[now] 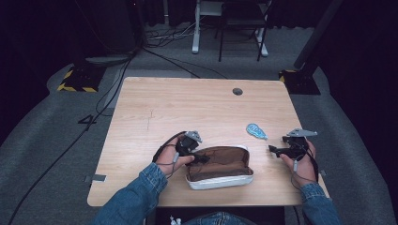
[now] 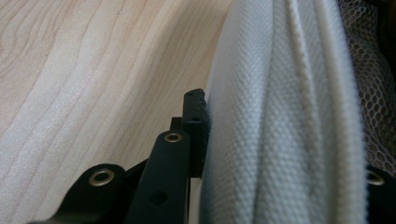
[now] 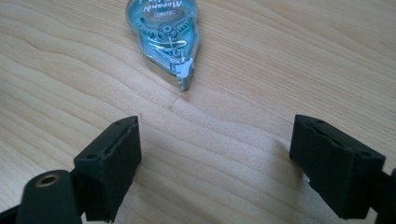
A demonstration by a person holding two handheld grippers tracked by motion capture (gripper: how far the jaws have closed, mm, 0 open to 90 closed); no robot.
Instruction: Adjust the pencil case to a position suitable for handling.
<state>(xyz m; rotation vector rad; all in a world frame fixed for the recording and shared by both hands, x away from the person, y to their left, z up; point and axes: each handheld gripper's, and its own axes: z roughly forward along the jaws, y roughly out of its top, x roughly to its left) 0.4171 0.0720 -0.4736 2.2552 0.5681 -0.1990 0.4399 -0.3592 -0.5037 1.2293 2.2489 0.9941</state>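
Lying at about two o'clock from the pouch (image 1: 219, 167), the blue correction-tape dispenser (image 3: 163, 35) carries a printed label, seen upside down and too blurred to read surely. The pale wooden table (image 1: 187, 108) has a round grommet (image 1: 237, 91) near its twelve o'clock edge; grey carpet, cables and a chair (image 1: 241, 23) lie beyond. The pouch, white outside, brown with mesh inside, lies open. The left gripper (image 1: 201, 158) pinches its white wall at nine o'clock, jaws narrow. The right gripper (image 3: 215, 163) stands wide, nothing between its jaws.
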